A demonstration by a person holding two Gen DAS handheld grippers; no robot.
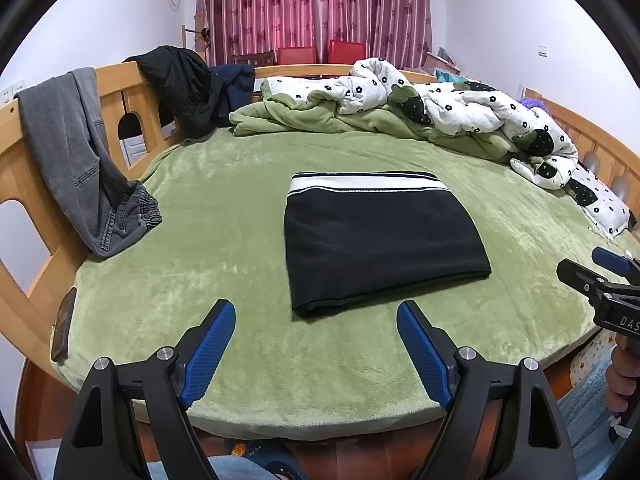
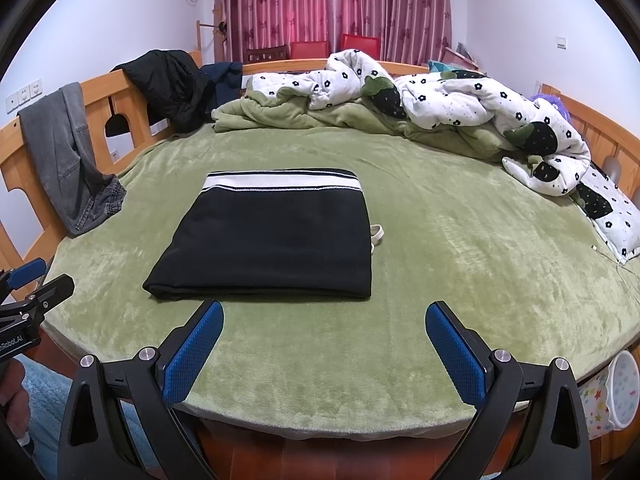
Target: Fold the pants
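Note:
Black pants (image 1: 380,240) with a white striped waistband lie folded into a flat rectangle on the green bed cover (image 1: 224,248); they also show in the right wrist view (image 2: 268,240). A white drawstring (image 2: 377,234) sticks out at their right edge. My left gripper (image 1: 316,320) is open and empty, just in front of the pants' near edge. My right gripper (image 2: 324,320) is open and empty, in front of the pants' near right corner. Each gripper shows at the edge of the other's view: the right one (image 1: 600,276), the left one (image 2: 36,280).
Grey jeans (image 1: 76,160) and black clothing (image 1: 180,84) hang on the wooden bed rail (image 1: 116,80) at left. A crumpled flowered quilt (image 1: 460,112) and green blanket (image 1: 296,116) lie along the far side. A phone (image 1: 64,324) lies at the bed's left edge.

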